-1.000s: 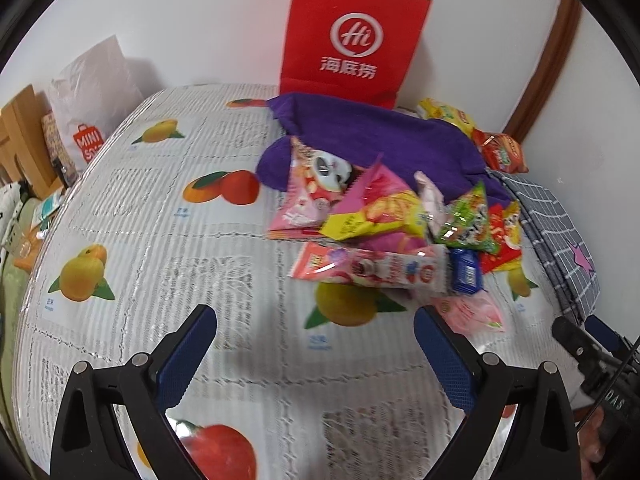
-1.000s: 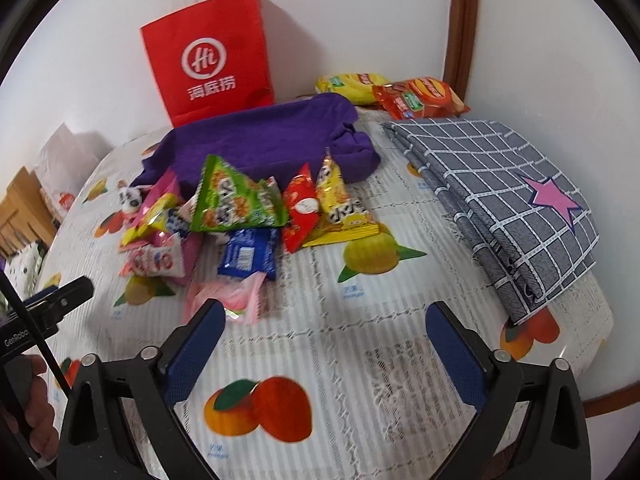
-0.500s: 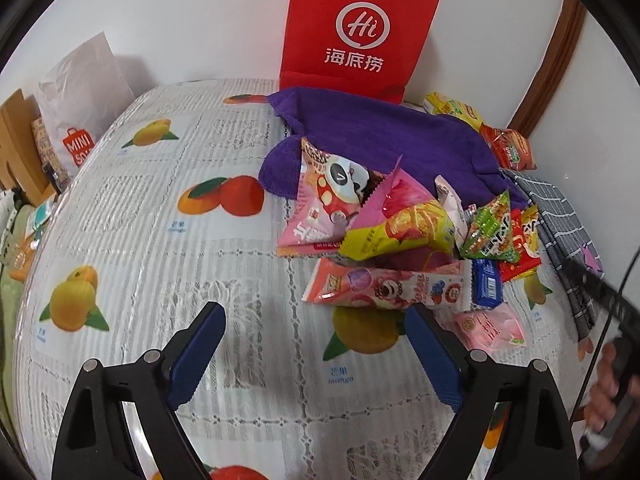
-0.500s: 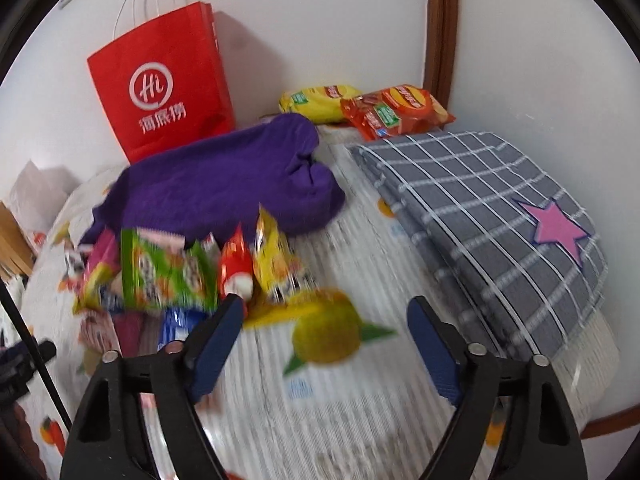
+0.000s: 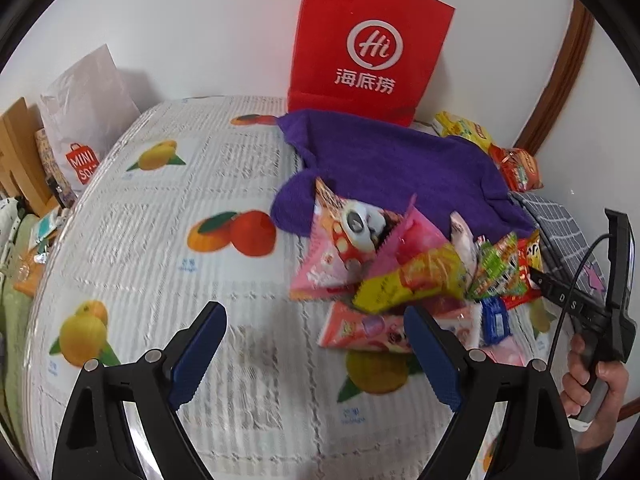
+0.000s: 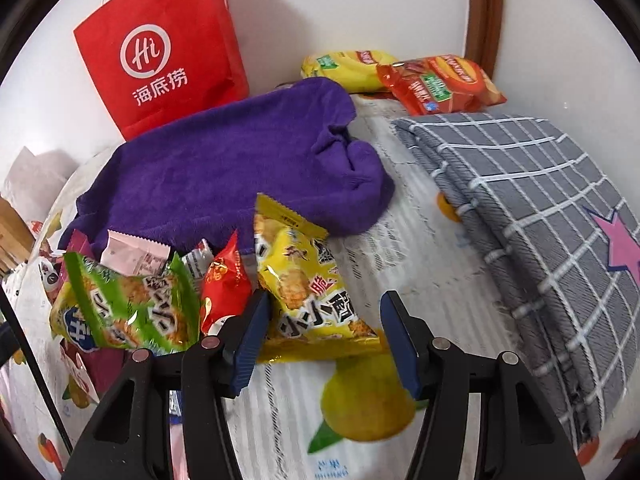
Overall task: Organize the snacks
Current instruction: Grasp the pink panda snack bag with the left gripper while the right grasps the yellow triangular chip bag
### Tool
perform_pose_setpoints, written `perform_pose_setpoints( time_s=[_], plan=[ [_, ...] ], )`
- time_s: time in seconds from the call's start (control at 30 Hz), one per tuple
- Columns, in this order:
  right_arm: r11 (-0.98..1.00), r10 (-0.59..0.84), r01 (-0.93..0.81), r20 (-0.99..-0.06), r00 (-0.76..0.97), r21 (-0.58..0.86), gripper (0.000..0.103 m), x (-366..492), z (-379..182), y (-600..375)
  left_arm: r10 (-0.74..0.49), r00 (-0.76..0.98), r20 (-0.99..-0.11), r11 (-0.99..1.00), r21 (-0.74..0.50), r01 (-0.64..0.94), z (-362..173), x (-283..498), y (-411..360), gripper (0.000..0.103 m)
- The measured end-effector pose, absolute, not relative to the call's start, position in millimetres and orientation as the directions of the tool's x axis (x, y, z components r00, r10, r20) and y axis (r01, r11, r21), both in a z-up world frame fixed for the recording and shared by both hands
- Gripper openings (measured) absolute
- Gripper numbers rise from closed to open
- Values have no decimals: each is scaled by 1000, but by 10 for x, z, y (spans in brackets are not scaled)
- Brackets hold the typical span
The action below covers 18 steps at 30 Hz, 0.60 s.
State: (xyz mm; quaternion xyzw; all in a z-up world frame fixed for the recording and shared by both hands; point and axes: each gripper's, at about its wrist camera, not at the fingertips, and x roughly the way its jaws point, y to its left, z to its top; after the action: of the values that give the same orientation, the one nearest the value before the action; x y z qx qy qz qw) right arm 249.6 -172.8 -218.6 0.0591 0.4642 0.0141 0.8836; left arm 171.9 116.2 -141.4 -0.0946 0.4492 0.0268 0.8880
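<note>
A heap of snack packets lies on the fruit-print table cover [image 5: 168,264]. In the right wrist view my right gripper [image 6: 324,334] is open, its fingers either side of the near end of a yellow cracker packet [image 6: 308,280]. A small red packet [image 6: 224,286] and a green packet [image 6: 128,308] lie just left of it. In the left wrist view my left gripper [image 5: 316,352] is open and empty, left of a pink panda packet [image 5: 344,244], a yellow packet [image 5: 412,280] and a long pink packet [image 5: 368,328]. The right gripper [image 5: 556,286] shows at the heap's right side.
A purple towel [image 6: 224,172] lies behind the heap. A red paper bag [image 6: 160,52] stands against the wall. Yellow [image 6: 348,66] and orange chip bags [image 6: 436,82] sit in the back corner. A folded grey checked cloth [image 6: 532,216] lies right. A white Miniso bag [image 5: 86,120] stands far left.
My right gripper has moved forward to the heap and narrowed around the yellow cracker packet. My left gripper has moved a little closer to the heap.
</note>
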Motion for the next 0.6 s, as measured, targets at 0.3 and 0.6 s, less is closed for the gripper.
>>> perform_pose_setpoints(
  time_s=[0.3, 0.6],
  plan=[
    [986, 151, -21, -824, 546, 166, 58, 2625, -2217, -1728, -16, 558, -830, 983, -114, -141, -1590, 2186, 1159, 73],
    [986, 161, -55, -839, 520, 155, 53, 2763, -2314, -1647, -99, 532, -841, 979, -178, -99, -1784, 2397, 1098, 73]
  ],
)
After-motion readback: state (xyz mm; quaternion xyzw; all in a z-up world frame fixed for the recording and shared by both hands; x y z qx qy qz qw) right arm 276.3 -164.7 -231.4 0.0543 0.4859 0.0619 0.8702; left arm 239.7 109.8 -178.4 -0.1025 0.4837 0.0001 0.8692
